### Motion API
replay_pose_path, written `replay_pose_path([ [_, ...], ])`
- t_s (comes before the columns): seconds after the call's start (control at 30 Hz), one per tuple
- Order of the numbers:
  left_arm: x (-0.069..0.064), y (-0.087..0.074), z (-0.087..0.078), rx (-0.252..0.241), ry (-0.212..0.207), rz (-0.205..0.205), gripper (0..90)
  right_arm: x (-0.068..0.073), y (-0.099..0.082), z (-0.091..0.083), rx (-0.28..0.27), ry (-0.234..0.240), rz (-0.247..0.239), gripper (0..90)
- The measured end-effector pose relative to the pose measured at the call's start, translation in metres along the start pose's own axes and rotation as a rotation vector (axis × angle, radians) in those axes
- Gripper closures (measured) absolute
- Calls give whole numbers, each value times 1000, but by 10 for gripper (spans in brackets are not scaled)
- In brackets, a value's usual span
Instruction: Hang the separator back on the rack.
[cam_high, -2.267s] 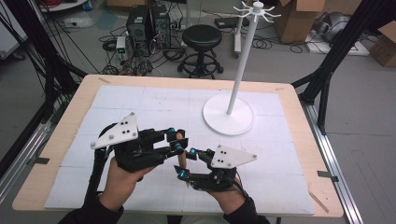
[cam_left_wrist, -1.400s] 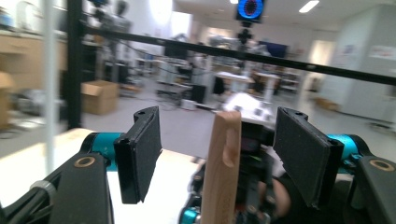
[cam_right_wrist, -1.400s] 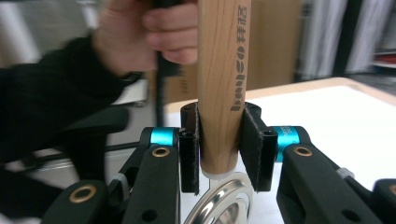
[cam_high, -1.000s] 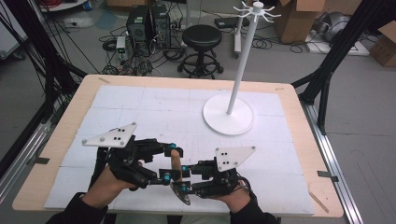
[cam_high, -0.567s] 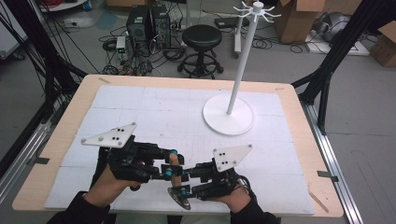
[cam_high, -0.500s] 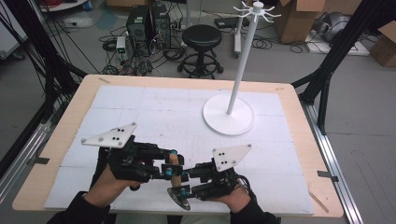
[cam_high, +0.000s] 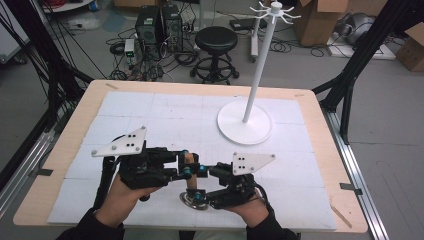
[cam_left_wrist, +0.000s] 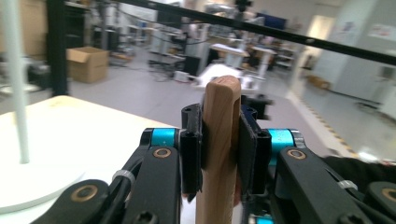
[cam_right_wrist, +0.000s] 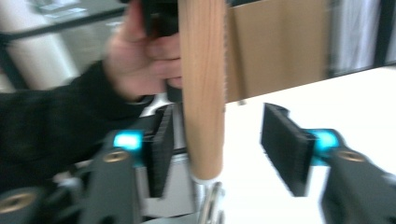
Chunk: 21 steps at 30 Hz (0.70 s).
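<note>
A utensil with a light wooden handle (cam_high: 189, 161) and a metal head (cam_high: 191, 200) stands upright near the table's front edge. My left gripper (cam_high: 187, 163) is shut on the upper handle (cam_left_wrist: 222, 140), both pads pressed flat against the wood. My right gripper (cam_high: 199, 184) sits lower on the same handle (cam_right_wrist: 203, 93). Its jaws have just been opening; the handle stands between them close to the left pad (cam_right_wrist: 161, 149), with a clear gap to the right pad. The metal head (cam_right_wrist: 212, 205) shows just below the wood.
A white hook stand (cam_high: 257, 65) rises from a round base (cam_high: 245, 122) at the back right of the white mat (cam_high: 150, 115). The wooden table edge (cam_high: 320, 150) runs along the right. A stool (cam_high: 216, 40) and cables lie on the floor beyond.
My left gripper's jaws closed onto the wooden handle. My right gripper's jaws spread apart and let go of it. Both hands stayed in place.
</note>
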<state>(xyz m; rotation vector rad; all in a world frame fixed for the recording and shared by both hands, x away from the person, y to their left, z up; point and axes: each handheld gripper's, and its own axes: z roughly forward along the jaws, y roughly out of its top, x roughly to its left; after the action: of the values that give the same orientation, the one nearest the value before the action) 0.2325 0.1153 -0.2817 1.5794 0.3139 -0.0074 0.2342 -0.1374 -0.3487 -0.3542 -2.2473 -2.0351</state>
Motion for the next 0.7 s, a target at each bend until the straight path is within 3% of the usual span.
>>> replay_pose_path([
  [0.1,-1,1,3,6,52,5,730,3,3,-3,-28,-86,-54,408],
  [0.23,-1,0,7,18,91,11,730,7,5,-3,-24,-141,-81,481],
  [0.33,-2,-1,10,14,101,6,730,6,5,-3,-23,-176,-69,540],
  [0.6,-3,-2,13,6,121,13,730,6,3,-5,-24,-163,-58,661],
  [0.63,-2,-2,12,4,108,5,730,6,3,-5,-24,-144,-60,710],
  [0.7,0,-3,11,-4,90,-5,727,6,3,-5,-24,-132,-53,717],
])
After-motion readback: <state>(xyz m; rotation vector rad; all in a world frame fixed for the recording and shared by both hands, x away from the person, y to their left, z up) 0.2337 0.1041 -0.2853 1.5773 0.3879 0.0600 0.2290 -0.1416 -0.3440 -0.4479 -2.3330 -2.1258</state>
